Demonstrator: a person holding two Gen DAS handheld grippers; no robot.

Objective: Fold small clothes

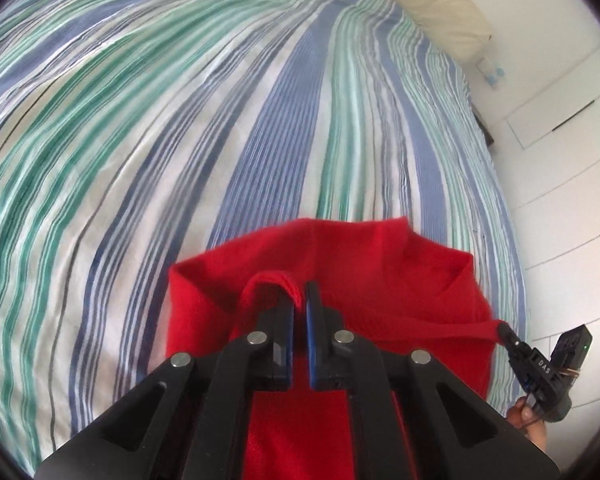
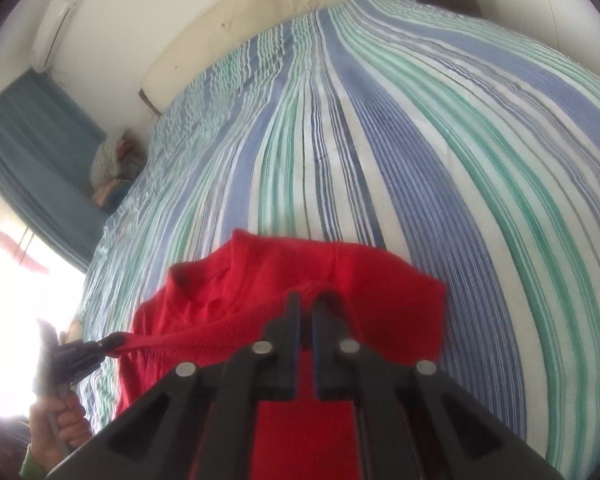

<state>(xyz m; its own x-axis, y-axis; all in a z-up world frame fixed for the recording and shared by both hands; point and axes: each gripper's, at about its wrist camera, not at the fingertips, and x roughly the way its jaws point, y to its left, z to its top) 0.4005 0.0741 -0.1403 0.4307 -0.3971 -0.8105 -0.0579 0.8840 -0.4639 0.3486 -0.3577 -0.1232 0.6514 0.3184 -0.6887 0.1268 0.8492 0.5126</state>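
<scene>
A small red garment (image 1: 340, 264) hangs over the striped bed cover (image 1: 180, 140), held up by its top edge. My left gripper (image 1: 300, 292) is shut on a fold of that edge. Off to the right, my right gripper (image 1: 502, 328) pinches the same edge, which runs taut between the two. In the right wrist view the red garment (image 2: 260, 280) drapes below my right gripper (image 2: 307, 300), which is shut on its hem. The left gripper (image 2: 114, 342) grips the far end at the left. The garment's lower part is hidden under the gripper bodies.
The bed cover (image 2: 420, 160) fills most of both views. A cream headboard (image 2: 260, 0) lies at its far end. A blue curtain (image 2: 32, 152), a pile of clothes (image 2: 116, 168) and a bright window are at the left. White cupboard doors (image 1: 560, 140) stand beside the bed.
</scene>
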